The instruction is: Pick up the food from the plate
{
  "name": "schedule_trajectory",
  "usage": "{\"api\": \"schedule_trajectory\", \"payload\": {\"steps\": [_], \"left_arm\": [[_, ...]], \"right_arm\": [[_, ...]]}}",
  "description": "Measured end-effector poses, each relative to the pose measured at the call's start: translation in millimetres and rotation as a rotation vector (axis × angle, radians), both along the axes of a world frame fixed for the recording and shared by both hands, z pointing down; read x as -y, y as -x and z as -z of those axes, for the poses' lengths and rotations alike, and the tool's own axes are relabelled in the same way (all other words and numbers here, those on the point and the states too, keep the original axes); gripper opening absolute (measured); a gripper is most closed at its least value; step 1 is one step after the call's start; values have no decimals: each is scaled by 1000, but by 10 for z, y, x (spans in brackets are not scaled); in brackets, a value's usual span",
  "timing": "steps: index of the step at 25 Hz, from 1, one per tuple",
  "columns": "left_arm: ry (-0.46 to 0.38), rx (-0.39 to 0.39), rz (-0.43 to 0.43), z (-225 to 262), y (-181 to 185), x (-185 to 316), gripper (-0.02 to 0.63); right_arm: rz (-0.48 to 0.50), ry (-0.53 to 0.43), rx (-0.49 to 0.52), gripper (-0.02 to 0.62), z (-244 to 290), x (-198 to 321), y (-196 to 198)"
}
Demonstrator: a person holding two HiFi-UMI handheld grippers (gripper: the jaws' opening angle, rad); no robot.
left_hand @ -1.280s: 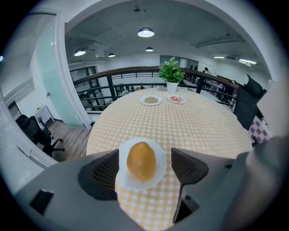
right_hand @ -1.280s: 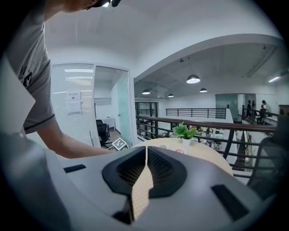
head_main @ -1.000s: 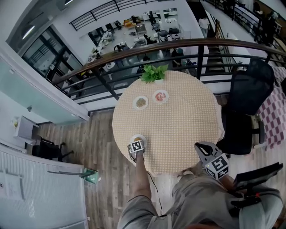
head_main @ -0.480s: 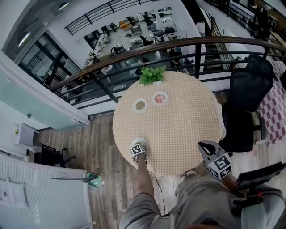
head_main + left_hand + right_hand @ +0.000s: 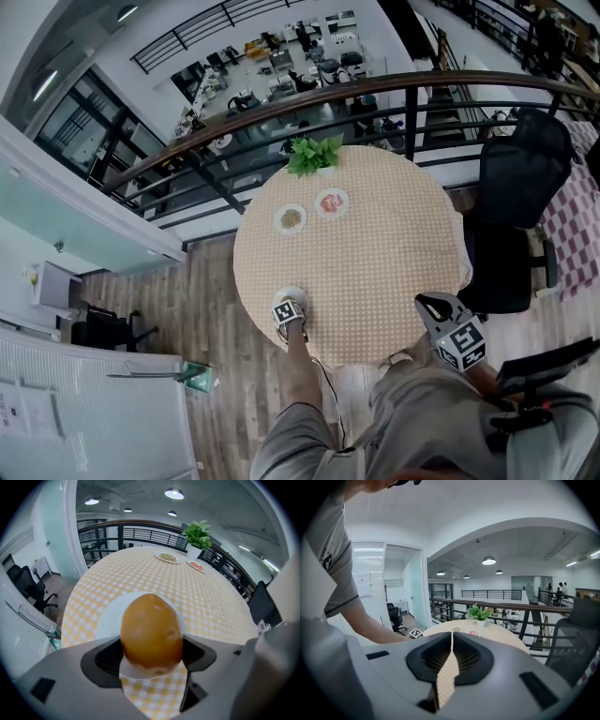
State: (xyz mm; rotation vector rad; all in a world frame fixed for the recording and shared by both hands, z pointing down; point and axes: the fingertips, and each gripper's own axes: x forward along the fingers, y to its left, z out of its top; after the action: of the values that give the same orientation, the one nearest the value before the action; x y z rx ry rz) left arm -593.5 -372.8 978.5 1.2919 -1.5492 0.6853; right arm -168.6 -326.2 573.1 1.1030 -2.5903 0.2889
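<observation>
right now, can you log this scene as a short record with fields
table: round table, checked cloth
near plate: white plate at the near edge, below the food
food: brown, rounded food, over that plate
left: left gripper shut on the food's sides
right: right gripper, jaws together, empty, by the table's near edge
far side: two small plates, both filled; potted plant

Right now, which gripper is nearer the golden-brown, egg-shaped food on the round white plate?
Left. The left gripper is closed on the golden-brown food, over the white plate. The right gripper hangs shut at the checked table's near edge, well to the food's right.
</observation>
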Motion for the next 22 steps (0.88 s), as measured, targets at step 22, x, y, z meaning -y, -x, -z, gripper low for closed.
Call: {"api": "schedule_trajectory", "payload": {"steps": [22], "left_arm": [[-218,-12,180,467,79,139,362]], "right_arm": [[23,1,5,23,-69,-98,-19]]}}
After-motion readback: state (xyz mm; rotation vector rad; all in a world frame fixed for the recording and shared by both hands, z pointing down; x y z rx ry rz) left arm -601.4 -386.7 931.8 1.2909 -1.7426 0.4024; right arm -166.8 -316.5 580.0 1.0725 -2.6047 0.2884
